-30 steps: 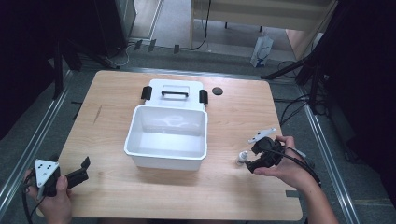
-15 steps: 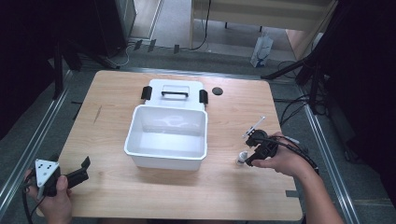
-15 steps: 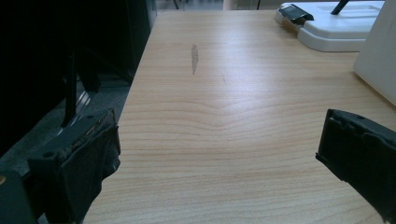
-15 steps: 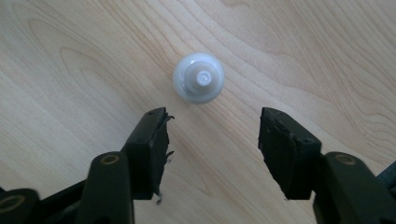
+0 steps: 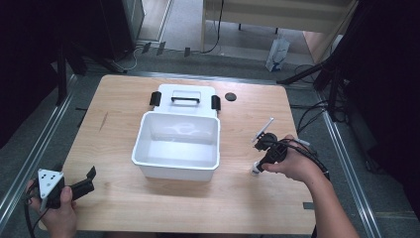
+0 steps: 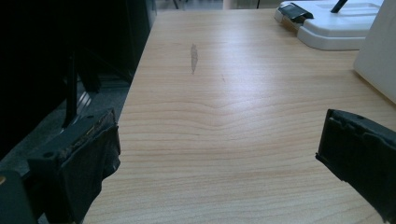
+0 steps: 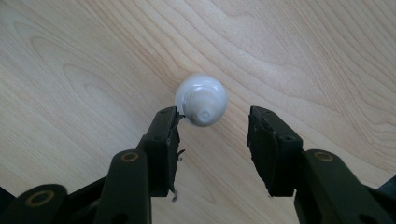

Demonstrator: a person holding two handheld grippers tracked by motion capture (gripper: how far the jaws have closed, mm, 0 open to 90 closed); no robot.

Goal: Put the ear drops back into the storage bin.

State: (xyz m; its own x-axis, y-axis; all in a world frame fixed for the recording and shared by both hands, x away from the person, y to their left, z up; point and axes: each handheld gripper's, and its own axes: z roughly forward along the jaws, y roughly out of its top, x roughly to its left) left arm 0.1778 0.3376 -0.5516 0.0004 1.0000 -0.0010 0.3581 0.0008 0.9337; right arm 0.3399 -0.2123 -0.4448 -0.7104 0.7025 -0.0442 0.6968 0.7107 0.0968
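White bulb (image 7: 201,99), small and rounded, stands base-up.

Even overhead light falls on the bench (image 5: 124,109) in the high view, leaving its pale wood bright while the surroundings at left and right sink into near-black; faint glare streaks the inner wall of the white bin (image 5: 177,144). The left gripper view is crisp on the wood grain mid-frame, but its own jaws at the bottom corners are dark and soft. In the right gripper view the white bulb (image 7: 201,99) is slightly blurred and casts only a weak shadow.
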